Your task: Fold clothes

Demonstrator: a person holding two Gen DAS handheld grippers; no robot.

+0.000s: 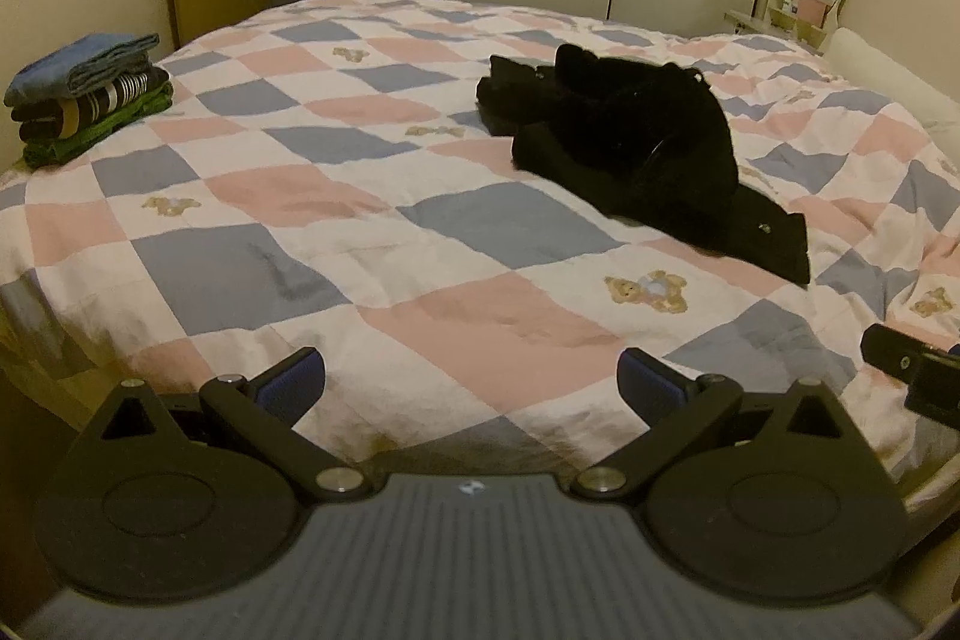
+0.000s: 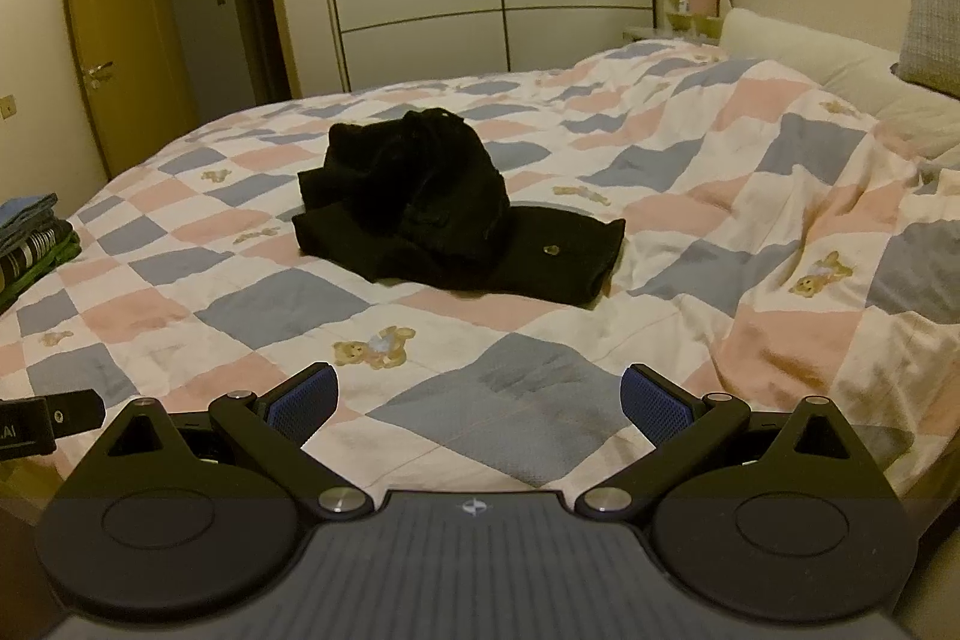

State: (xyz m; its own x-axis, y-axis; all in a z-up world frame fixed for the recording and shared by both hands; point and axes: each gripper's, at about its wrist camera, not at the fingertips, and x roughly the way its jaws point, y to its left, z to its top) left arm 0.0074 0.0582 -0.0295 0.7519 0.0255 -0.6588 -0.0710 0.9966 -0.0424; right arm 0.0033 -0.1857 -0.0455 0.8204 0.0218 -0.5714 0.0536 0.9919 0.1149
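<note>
While both the left gripper (image 1: 471,379) and right gripper (image 2: 480,397) hover with fingers spread wide and empty, the crumpled black garment (image 2: 447,208) lies well ahead of them on the quilt (image 2: 420,400), so reach forward, pinch opposite edges, spread flat.

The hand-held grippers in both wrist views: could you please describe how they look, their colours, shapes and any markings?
Both look alike. The left hand-held gripper and the right hand-held gripper each have a grey ribbed body with a small round emblem, two black round-based plates tapering to triangular cut-outs, and black link arms on silver pivots. The fingers carry blue textured pads. No cables or sleeves show.
</note>
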